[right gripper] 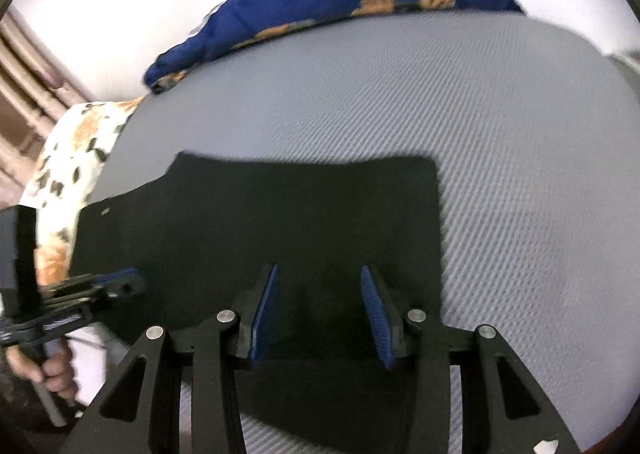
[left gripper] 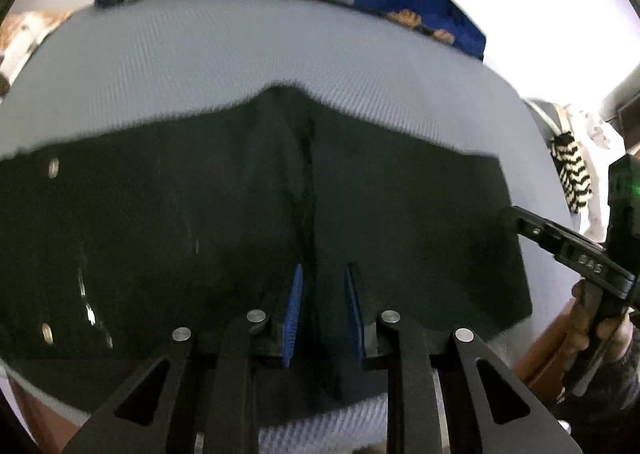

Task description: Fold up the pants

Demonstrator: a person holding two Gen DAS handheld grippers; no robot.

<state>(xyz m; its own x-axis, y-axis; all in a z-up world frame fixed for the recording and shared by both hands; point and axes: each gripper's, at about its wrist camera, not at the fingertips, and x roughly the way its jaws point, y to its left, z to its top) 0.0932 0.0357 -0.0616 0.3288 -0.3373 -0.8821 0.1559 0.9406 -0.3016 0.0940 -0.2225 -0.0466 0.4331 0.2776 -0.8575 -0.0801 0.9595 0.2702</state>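
Left claw (left gripper: pixel 322 310) over black pants (left gripper: pixel 200 221)

One pair of black pants (left gripper: pixel 240 221), two grippers (left gripper: pixel 322 306) (right gripper: pixel 318 310), one grey textured surface (right gripper: pixel 500 133), one blue patterned cloth (right gripper: pixel 340 1) at the frame's top
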